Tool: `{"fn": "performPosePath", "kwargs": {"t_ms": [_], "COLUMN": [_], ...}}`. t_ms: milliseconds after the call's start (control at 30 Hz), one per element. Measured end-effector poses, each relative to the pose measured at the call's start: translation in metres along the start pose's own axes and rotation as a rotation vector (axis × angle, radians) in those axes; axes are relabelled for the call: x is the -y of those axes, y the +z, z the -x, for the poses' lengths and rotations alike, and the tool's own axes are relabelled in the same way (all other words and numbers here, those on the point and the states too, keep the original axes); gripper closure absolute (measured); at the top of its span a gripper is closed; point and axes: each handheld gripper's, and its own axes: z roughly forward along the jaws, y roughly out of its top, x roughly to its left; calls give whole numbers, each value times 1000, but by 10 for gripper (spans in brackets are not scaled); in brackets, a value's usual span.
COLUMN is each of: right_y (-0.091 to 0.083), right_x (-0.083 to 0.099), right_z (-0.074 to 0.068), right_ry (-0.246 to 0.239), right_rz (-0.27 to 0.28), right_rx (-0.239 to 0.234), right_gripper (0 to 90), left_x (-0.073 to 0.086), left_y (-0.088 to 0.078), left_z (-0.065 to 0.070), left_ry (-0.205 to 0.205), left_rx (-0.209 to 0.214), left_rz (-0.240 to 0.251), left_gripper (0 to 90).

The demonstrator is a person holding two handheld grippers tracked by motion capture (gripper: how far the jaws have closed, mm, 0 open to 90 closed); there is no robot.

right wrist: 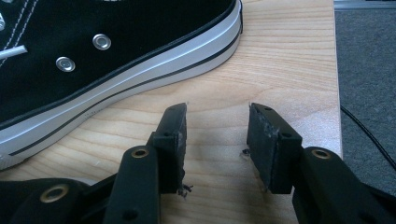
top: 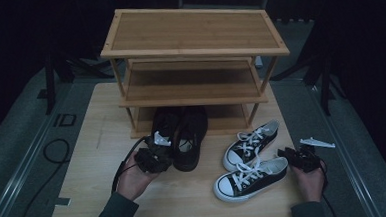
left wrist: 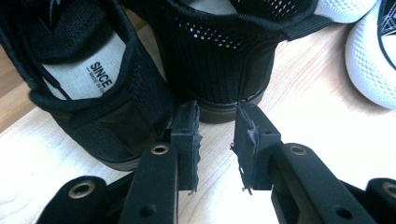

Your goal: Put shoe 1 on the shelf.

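Left gripper [left wrist: 215,140] sits at the heels of the pair of black mesh slip-on shoes [top: 181,134], which stand side by side on the pale wooden tabletop [top: 94,164], toes under the bottom tier of the three-tier bamboo shoe rack [top: 193,53]. Jaws are apart with nothing between them; the gap lines up roughly with the seam between the two heels, pads not pressing on either.

Right gripper [right wrist: 215,140] rests open over bare wood just beside the heel of the nearer black-and-white canvas lace-up sneaker [top: 252,178]; its mate [top: 250,143] lies just behind.

Risks as we see them:
- If we close the left one here, we likely pinch air or graze one heel wall. The soft mesh collar folds and the shoe slips out on the lift.
- If we catch both inner heel walls, the pair may splay or one may drop.
- A push forward instead of a grip shoves the toes into the rack's bottom shelf and could shift the rack.
- The worn, frayed pads mean less friction.
- The right gripper's cable lies near the table edge, so it could snag.
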Motion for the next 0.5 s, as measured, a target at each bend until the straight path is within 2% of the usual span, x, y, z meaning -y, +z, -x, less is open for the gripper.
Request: {"fn": "performPosePath", "kwargs": {"t_ms": [100,433,500], "right_y": [0,0,0], "right_x": [0,0,0], "right_z": [0,0,0], "right_ry": [0,0,0], "right_rz": [0,0,0], "right_rx": [0,0,0], "right_gripper": [573,573,572], "left_x": [1,3,4], "left_y": [5,20,24], "left_z": [1,6,7], "left_ry": [-4,20,12], "left_rx": [-5,-1,0], "left_rz": [-8,-42,-44], "left_gripper": [723,786,806]}}
